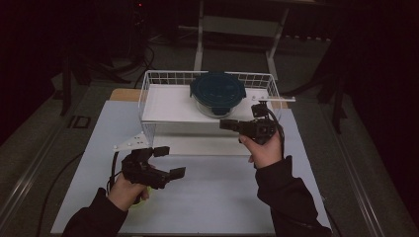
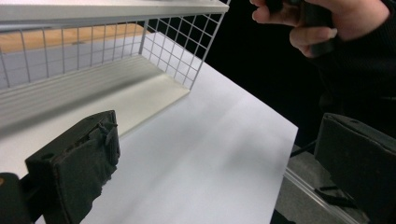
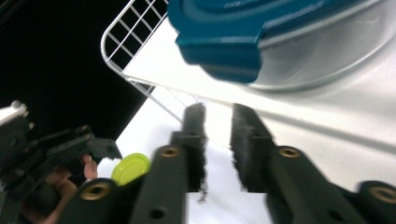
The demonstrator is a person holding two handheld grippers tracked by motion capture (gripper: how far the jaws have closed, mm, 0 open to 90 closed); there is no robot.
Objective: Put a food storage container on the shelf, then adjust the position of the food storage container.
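Observation:
A round glass container with a dark blue lid [image 1: 217, 91] stands on the top of a white wire rack [image 1: 168, 104] at the back of the table. In the right gripper view the blue lid [image 3: 243, 32] sits close above the jaws. My right gripper [image 1: 225, 124] is held level at the rack's front edge, just below the container, pointing left. Its jaws [image 3: 218, 114] stand a narrow gap apart, open, with nothing between them. My left gripper [image 1: 170, 162] hovers over the table at the front left, jaws wide open [image 2: 219, 130] and empty.
A white board [image 1: 222, 197] covers the table in front of the rack. The rack's mesh side [image 2: 177, 46] and lower shelf lie ahead of the left gripper. A yellow-green disc [image 3: 130, 168] shows by the left hand. Dark floor and a metal frame [image 1: 237, 24] surround the table.

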